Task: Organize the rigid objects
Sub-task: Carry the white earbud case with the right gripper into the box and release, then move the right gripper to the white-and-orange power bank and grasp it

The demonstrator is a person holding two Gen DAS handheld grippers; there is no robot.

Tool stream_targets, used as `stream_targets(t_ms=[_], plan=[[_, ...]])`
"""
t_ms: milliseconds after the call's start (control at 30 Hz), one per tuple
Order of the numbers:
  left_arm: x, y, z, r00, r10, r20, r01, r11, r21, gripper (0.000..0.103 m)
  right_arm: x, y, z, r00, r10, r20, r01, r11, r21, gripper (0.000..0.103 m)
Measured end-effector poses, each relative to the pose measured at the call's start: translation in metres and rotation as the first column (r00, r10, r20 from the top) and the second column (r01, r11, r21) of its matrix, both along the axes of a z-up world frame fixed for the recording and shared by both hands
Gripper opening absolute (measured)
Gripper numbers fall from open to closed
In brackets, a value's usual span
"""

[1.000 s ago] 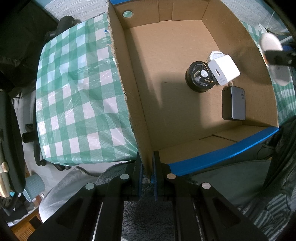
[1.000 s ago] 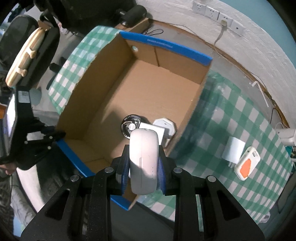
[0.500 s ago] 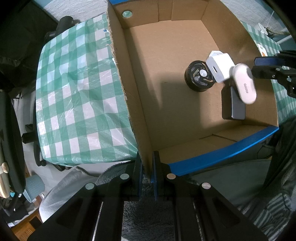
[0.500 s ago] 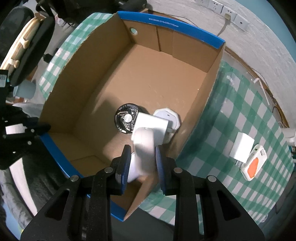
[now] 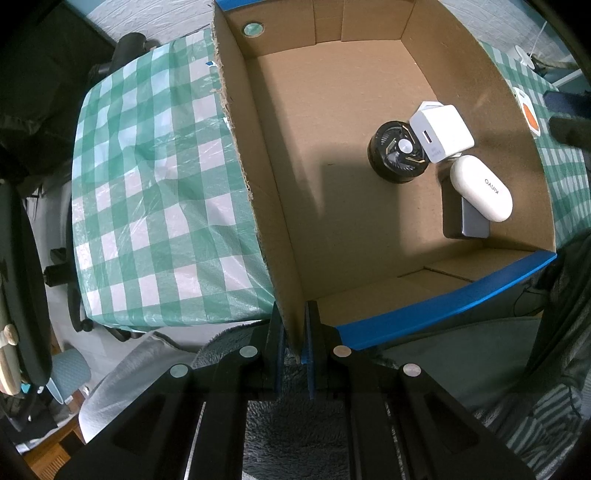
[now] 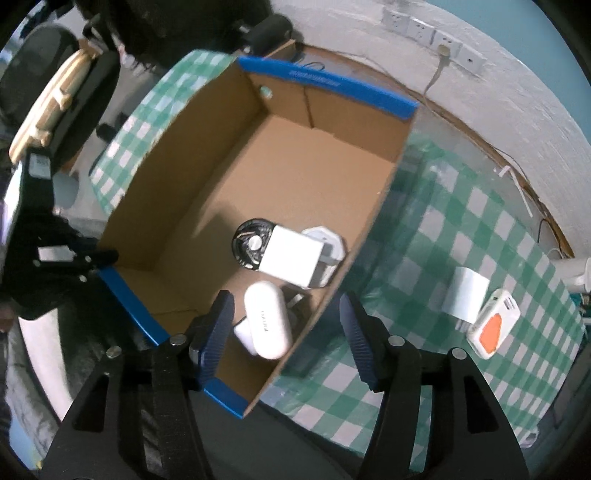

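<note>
A cardboard box [image 5: 280, 229] with blue rims stands on a green checked tablecloth. My left gripper [image 5: 293, 332] is shut on the box's near side wall at its corner. Inside lie a black round fan [image 5: 399, 151], a white charger cube [image 5: 441, 131], and a white mouse [image 5: 482, 188] resting on a dark power bank [image 5: 461, 218]. My right gripper [image 6: 286, 306] hangs above the box's near corner, its jaws opening. The mouse [image 6: 266, 325] lies free in the box [image 6: 325, 85] below them, touching neither pad.
On the tablecloth [image 6: 424, 229] to the right of the box lie a white adapter [image 6: 467, 299] and a white device with an orange patch [image 6: 493, 328]. A wall with sockets [image 6: 436, 33] runs behind. A chair [image 5: 22, 280] stands left of the table.
The right gripper let go of the white mouse, which dropped into the box onto the power bank. Its jaws have spread apart. The left gripper kept its hold on the box wall.
</note>
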State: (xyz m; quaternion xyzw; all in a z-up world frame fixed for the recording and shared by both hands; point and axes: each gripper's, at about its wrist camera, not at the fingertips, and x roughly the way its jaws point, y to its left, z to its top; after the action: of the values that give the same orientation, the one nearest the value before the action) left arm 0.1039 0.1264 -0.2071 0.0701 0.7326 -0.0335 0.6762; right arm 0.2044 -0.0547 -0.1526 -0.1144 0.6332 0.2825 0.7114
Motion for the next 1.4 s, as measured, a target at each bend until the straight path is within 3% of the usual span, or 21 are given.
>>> stream_targets(t_ms=[267,533,933,1233,1400], plan=[[0.0,0.0,0.0,1.0,-0.003,0.002,0.003,1.0,0.001,0.008,0.027,-0.062,0.016,0.992,-0.127,0.017,0.127,0.992,-0.003,0.065],[0.0,0.0,0.0,1.0,-0.001,0.001,0.001,1.0,0.001,0.008,0.059,-0.14,0.001,0.956,-0.292,0.013,0.292,0.955,-0.058,0.071],[-0.003,-0.001,0.001,1.0,-0.001,-0.005,0.001,1.0,0.008,0.008,0.095,-0.221,-0.069,0.865,-0.496,-0.072,0.484,0.864,-0.142,0.071],[-0.003,0.0,0.001,1.0,0.006,-0.009,-0.006,1.0,0.005,0.008,0.111,-0.244,-0.118,0.804,-0.586,-0.098,0.563,0.804,-0.189,0.071],[-0.004,0.001,0.0,1.0,0.009,-0.008,-0.009,1.0,0.003,0.008,0.116,-0.246,-0.141,0.792,-0.603,-0.1,0.571,0.789,-0.228,0.071]])
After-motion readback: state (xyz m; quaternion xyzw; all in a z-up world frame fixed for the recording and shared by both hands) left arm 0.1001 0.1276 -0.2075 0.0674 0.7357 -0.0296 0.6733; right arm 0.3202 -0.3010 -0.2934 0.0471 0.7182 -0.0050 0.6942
